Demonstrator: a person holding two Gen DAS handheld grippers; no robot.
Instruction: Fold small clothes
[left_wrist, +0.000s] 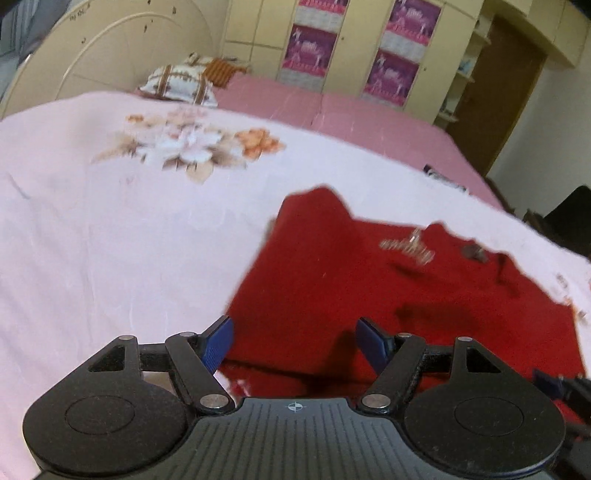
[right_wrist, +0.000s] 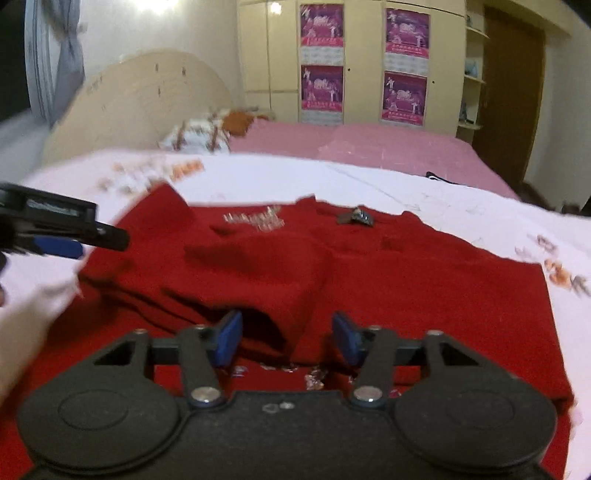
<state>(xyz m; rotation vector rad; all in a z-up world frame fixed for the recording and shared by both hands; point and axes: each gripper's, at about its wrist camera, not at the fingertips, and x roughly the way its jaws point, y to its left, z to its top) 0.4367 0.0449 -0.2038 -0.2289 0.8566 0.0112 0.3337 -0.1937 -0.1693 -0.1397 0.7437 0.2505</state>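
A red garment (left_wrist: 388, 295) (right_wrist: 369, 280) with silver lettering (right_wrist: 255, 221) lies spread and rumpled on a pale pink floral sheet (left_wrist: 110, 240). My left gripper (left_wrist: 295, 343) hovers open over the garment's near left edge; the red cloth lies below its blue pads (left_wrist: 219, 345), untouched. In the right wrist view the left gripper (right_wrist: 85, 240) shows side-on at the garment's left corner. My right gripper (right_wrist: 288, 341) stands open at the near hem. A raised fold of red cloth sits between its pads (right_wrist: 229, 341), with a dark gap beside the left one.
The sheet covers a wide bed with a darker pink cover (left_wrist: 351, 118) behind it. A patterned pillow (left_wrist: 177, 83) and a cream headboard (right_wrist: 147, 99) are at the far left. A small dark item (right_wrist: 439, 177) lies far right. A wardrobe with posters (right_wrist: 406, 62) lines the back wall.
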